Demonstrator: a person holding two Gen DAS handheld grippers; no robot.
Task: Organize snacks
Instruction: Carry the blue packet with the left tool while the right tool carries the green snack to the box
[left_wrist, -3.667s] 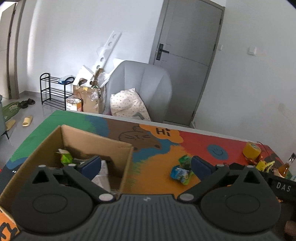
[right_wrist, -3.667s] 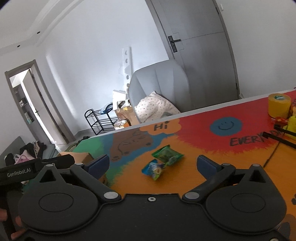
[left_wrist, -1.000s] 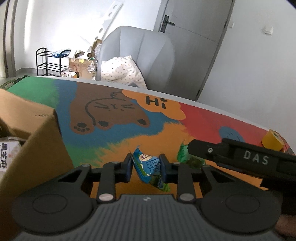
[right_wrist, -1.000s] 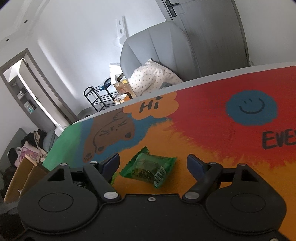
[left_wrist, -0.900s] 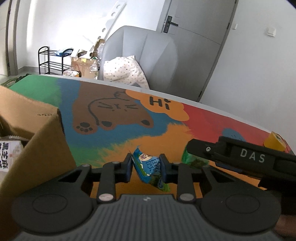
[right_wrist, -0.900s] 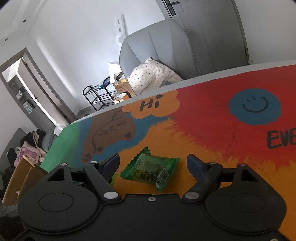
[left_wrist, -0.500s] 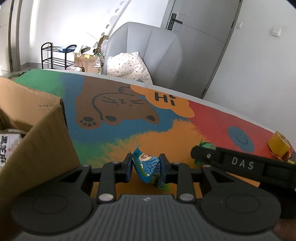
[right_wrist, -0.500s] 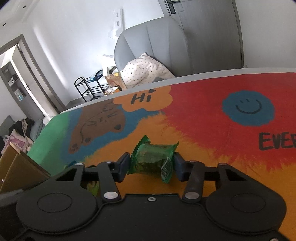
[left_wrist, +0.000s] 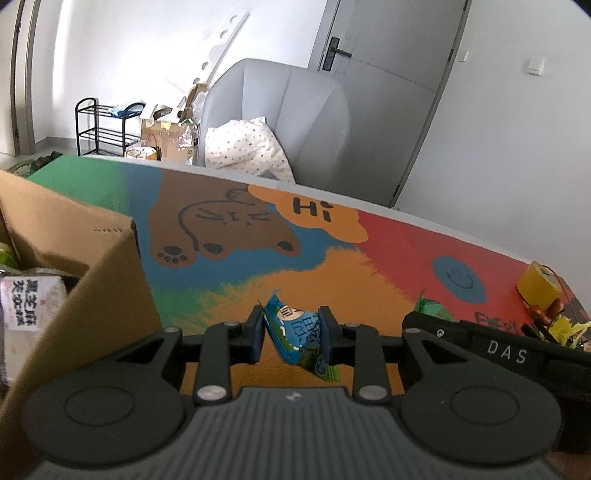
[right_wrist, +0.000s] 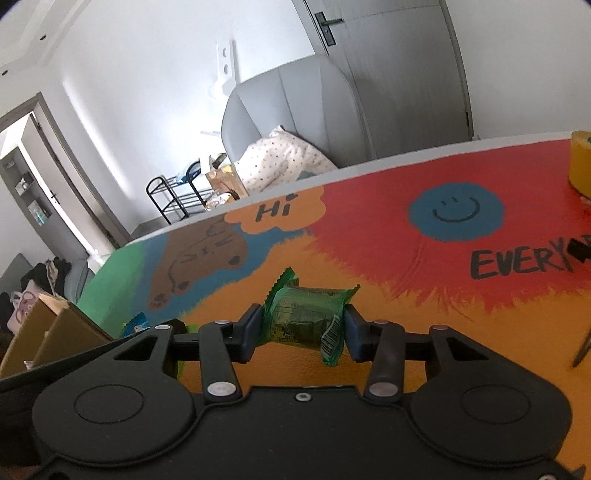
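Note:
A blue snack packet (left_wrist: 291, 325) is pinched between the pads of my left gripper (left_wrist: 291, 332), which is shut on it just above the colourful table mat (left_wrist: 351, 273). To its left stands an open cardboard box (left_wrist: 81, 258) with a white packet (left_wrist: 29, 302) inside. In the right wrist view, a green snack packet (right_wrist: 303, 310) sits crosswise between the pads of my right gripper (right_wrist: 303, 326). Its jaws are closing and both pads press on the wrapper. The box (right_wrist: 48, 332) shows at the far left of that view.
A yellow tape roll (left_wrist: 539, 284) and small yellow and orange items (left_wrist: 557, 325) sit at the table's right end. A grey armchair (left_wrist: 280, 122) with a dotted pillow stands behind the table's far edge. The right tool's black body crosses the left view's lower right.
The right gripper's jaws have closed from wide apart onto the green packet and it has shifted a little. The left gripper still holds the blue packet and has barely moved.

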